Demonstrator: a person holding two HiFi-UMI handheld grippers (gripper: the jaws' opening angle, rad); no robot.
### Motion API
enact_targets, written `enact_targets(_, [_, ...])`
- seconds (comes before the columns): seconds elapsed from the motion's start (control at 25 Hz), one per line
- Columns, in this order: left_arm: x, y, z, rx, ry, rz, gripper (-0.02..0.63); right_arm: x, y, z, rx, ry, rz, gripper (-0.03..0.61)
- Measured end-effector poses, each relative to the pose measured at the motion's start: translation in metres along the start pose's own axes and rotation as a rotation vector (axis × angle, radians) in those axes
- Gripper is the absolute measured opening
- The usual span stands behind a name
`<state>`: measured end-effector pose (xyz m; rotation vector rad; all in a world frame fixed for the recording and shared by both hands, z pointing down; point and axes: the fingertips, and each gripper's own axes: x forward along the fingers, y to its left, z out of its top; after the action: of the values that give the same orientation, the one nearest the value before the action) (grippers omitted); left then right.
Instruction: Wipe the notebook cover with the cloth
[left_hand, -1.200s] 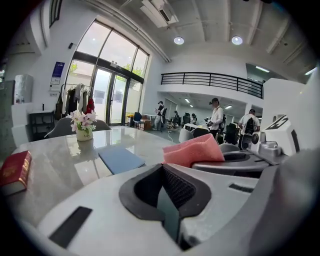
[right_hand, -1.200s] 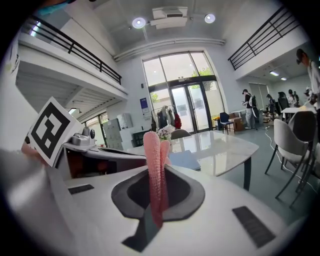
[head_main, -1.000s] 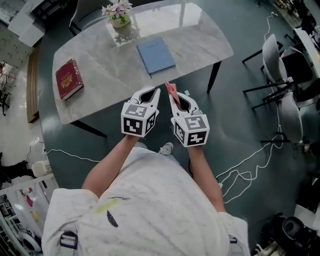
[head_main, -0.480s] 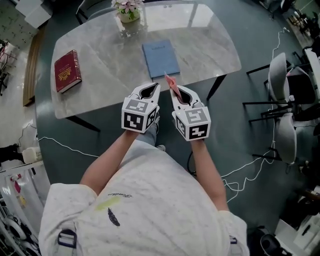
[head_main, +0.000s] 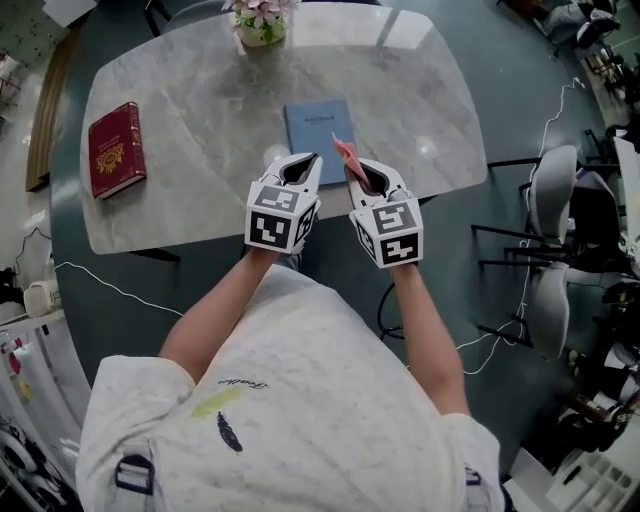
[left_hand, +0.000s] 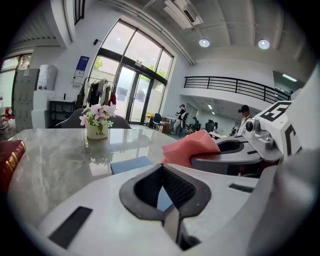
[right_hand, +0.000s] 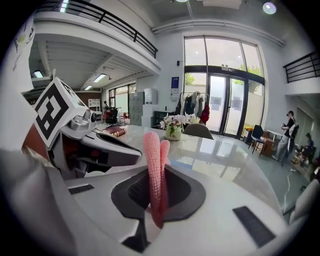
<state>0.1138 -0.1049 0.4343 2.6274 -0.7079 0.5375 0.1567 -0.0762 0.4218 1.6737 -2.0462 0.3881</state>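
1. Right gripper (head_main: 350, 168): jaws clamped on a folded pink cloth (head_main: 343, 152). Left gripper (head_main: 312, 160): jaws together, empty.
2. The slim blue notebook (head_main: 318, 122) lies flat on the grey marble tabletop (head_main: 200, 150), just ahead.
3. Risk: with nothing pinning it, the notebook may slide under the wipe.

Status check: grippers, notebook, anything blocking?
Right gripper shut on pink cloth; left gripper shut, empty. Blue notebook flat on table, cover bare. Nothing in the way.
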Motion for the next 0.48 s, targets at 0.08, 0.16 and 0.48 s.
enact_targets(0.08, [0.011,0.011,0.007,-0.018,-0.006,-0.005,0.006,0.019,-0.013,0.006,-0.03,0.016,0.003,0.015])
enact_targets(0.16, [0.02,0.022,0.012,-0.034,-0.012,-0.007,0.006,0.039,-0.025,0.013,-0.058,0.03,0.005,0.015])
enact_targets(0.48, [0.049,0.055,0.016,-0.061,0.012,-0.004,0.006,0.112,-0.056,0.026,-0.228,0.13,0.041,0.015])
